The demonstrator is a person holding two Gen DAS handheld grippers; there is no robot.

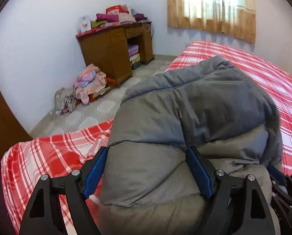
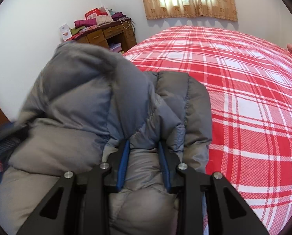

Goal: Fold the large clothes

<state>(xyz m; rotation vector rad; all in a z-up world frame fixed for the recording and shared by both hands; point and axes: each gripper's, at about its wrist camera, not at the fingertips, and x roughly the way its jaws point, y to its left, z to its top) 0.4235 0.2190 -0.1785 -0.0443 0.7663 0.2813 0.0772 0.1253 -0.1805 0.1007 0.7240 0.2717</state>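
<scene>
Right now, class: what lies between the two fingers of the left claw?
A thick fold of the grey puffer jacket fills the gap between the left claw's blue fingers, seen in the left wrist view.

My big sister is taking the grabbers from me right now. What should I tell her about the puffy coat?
Left gripper: jaws wide apart, with a puffy section of the grey coat bulging between the blue pads; whether it pinches is unclear.
Right gripper: jaws closer together, squeezing a fold of the coat.
The coat is bunched up and lifted at the near corner of the red plaid bed, with its fuzzy-edged hood flopped over.
Done: coat picked up with both grippers.
Left: probably lay it flat on the bed, smooth it, fold sleeves and hood in, then fold the body.
</scene>
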